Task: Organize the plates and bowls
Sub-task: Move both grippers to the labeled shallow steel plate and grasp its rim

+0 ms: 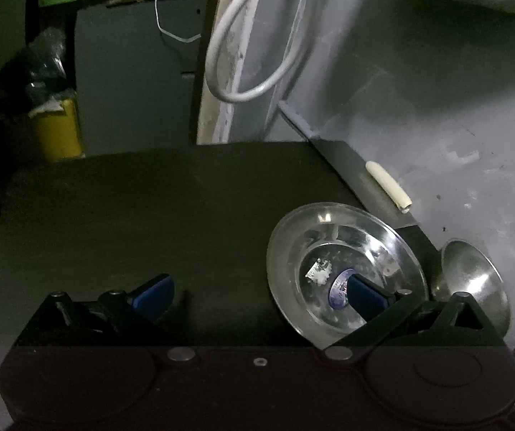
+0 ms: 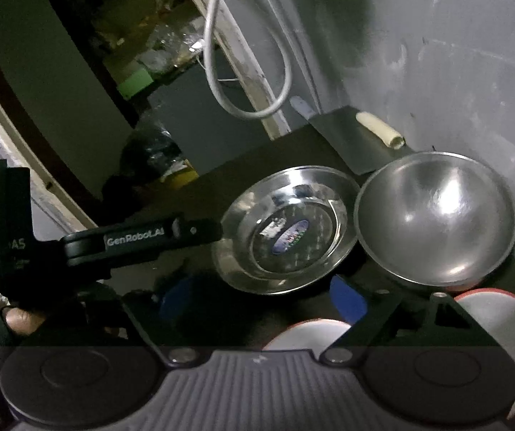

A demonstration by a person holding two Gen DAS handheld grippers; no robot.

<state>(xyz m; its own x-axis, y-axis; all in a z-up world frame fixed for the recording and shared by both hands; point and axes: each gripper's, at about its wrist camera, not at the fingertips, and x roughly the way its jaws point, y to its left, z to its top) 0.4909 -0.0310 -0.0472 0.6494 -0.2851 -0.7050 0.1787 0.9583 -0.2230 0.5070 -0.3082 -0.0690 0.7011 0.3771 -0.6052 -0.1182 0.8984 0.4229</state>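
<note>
A shallow steel plate with a blue sticker lies on the dark table at the right, near the wall. A round steel bowl stands just right of it, rim to rim. My left gripper is open, its right blue fingertip over the plate's inside and its left one over bare table. The right wrist view has the plate and the bowl side by side, with the left gripper reaching the plate's left rim. My right gripper is open and empty, short of the plate.
White dishes with red rims lie under the right gripper's right side. A cream tube rests on a grey ledge by the wall. A white cable loop hangs behind the table. A yellow bin stands beyond its far left edge.
</note>
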